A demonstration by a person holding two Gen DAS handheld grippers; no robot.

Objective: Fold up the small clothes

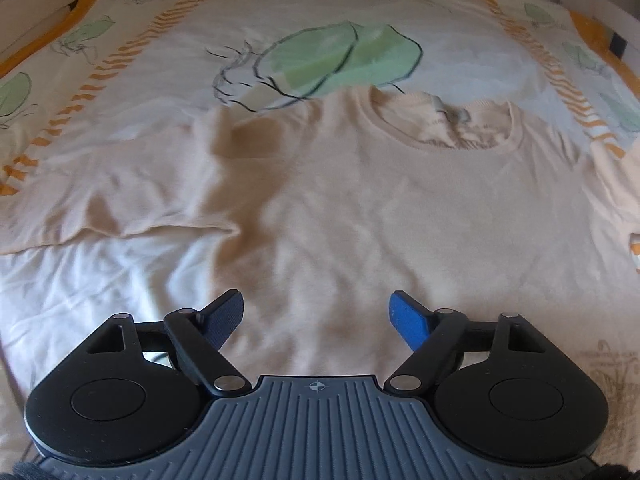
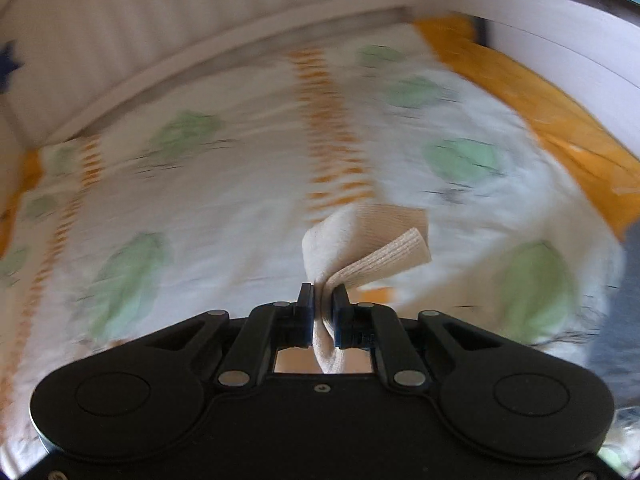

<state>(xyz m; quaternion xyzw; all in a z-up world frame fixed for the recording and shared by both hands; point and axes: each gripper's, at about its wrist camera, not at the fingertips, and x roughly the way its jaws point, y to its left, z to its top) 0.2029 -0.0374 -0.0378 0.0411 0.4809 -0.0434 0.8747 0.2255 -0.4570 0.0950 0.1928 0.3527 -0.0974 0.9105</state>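
While my left tool (image 1: pixel 316 312) hangs with its blue pads spread wide and nothing between them, the beige sweater (image 1: pixel 360 200) lies flat on the bed's leaf-patterned cover (image 1: pixel 320 20) straight ahead of it, neckline at the far end and one sleeve stretched out to the left. My right tool (image 2: pixel 322 300) is clamped tight on a ribbed cuff of the sweater (image 2: pixel 360 248), which sticks up just beyond its tips, above the blurred cover.
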